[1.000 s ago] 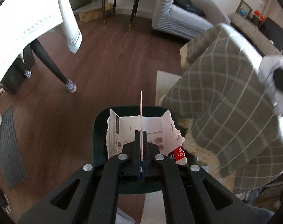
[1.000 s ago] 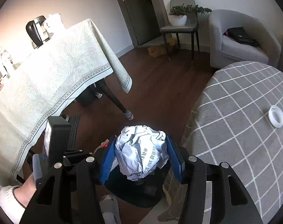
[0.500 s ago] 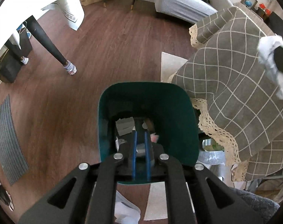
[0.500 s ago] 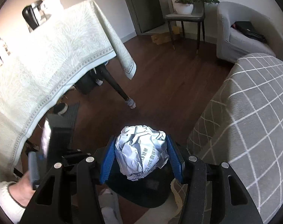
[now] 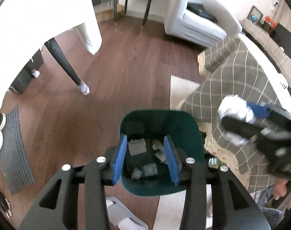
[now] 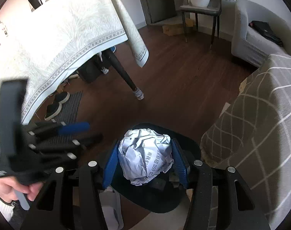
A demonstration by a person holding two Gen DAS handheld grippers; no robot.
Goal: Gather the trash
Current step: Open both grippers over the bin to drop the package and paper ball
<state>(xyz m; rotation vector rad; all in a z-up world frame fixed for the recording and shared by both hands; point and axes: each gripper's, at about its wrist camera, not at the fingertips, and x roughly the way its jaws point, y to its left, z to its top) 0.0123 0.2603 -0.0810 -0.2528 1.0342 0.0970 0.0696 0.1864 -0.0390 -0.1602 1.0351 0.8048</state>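
Note:
A dark green bin (image 5: 185, 122) stands on the wood floor with several scraps of paper and packaging at its bottom. My left gripper (image 5: 145, 140) hangs over the bin's mouth; its jaws are opening and nothing is between the blue pads (image 5: 119, 159). My right gripper (image 6: 145, 143) is shut on a crumpled white paper ball (image 6: 143, 153) with printed text, held just above the bin (image 6: 185, 191). In the left wrist view that ball (image 5: 233, 107) and the right gripper (image 5: 241, 118) show blurred at the right. The left gripper (image 6: 84, 133) appears at the left of the right wrist view, held by a hand (image 6: 9, 187).
A grey checked tablecloth (image 5: 231, 76) with a lace hem hangs right beside the bin. A white-clothed table (image 6: 59, 28) and its dark leg (image 6: 124, 74) stand to the left. A doormat (image 5: 15, 151) with shoes, a grey armchair (image 6: 249, 38) and a chair (image 6: 201, 9) lie farther off.
The flat torn package that my left gripper held has dropped into the bin and the jaws have spread. My right gripper has come down over the bin with the paper ball.

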